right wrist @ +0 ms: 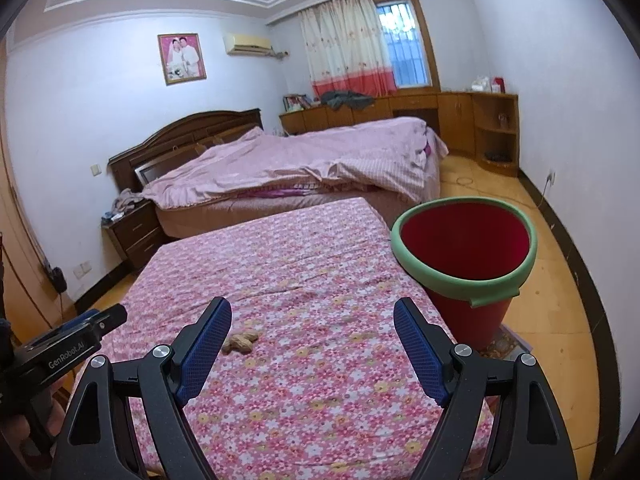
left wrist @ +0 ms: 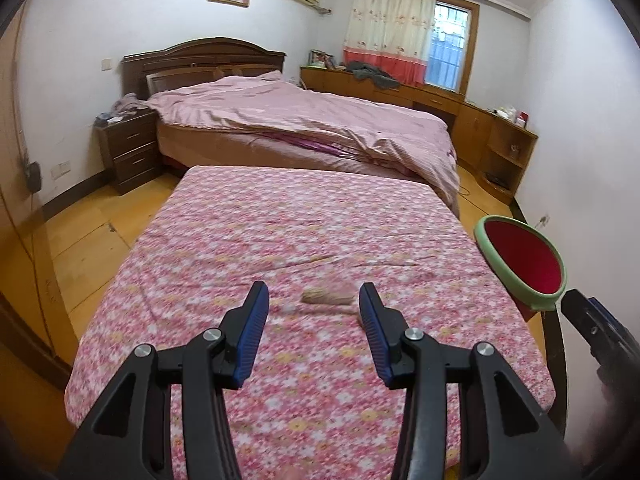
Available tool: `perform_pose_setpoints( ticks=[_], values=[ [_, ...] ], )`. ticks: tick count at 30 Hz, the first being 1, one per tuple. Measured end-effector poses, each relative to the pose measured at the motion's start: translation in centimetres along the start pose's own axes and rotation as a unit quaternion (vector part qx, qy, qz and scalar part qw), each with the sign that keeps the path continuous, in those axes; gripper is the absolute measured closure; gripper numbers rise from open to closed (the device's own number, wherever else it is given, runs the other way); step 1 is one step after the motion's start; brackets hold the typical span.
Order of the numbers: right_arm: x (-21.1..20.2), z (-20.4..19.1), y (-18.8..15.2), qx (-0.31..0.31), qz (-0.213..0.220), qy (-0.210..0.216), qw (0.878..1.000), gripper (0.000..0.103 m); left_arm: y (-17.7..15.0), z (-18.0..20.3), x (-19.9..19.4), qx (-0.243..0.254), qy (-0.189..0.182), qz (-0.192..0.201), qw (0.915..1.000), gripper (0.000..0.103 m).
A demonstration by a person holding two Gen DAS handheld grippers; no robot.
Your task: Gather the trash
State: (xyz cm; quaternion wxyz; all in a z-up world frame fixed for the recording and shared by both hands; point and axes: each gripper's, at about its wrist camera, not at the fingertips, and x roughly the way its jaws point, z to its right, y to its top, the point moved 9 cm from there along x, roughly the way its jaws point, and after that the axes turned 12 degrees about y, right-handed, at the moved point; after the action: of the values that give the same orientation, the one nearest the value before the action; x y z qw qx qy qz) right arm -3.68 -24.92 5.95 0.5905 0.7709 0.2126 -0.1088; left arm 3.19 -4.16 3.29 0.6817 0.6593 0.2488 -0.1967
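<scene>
Open left gripper [left wrist: 314, 300] above peanut shells [left wrist: 328, 297], bin [left wrist: 520, 264] beside.

Left gripper [left wrist: 314, 305] fingers spread, right gripper [right wrist: 313, 319] fingers spread

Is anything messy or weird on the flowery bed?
Yes. A small tan scrap, maybe peanut shells, lies on the flowery sheet instead of in the red bin beside the bed. Both hand-held grippers, left and right, are open and empty.

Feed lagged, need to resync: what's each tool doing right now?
Left tool: open, empty, above the floral cloth with the peanut shells ahead between its fingers.
Right tool: open, empty.
</scene>
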Motion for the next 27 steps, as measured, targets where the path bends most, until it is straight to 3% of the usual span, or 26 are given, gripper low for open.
perform_pose_setpoints(
  ticks=[27],
  values=[
    [0.5, -1.0, -2.3, -0.001, -0.014, 0.0, 1.0, 0.019, -0.8, -1.6, -0.8, -0.011, 0.038, 0.034, 0.9986, 0.056]
  ],
)
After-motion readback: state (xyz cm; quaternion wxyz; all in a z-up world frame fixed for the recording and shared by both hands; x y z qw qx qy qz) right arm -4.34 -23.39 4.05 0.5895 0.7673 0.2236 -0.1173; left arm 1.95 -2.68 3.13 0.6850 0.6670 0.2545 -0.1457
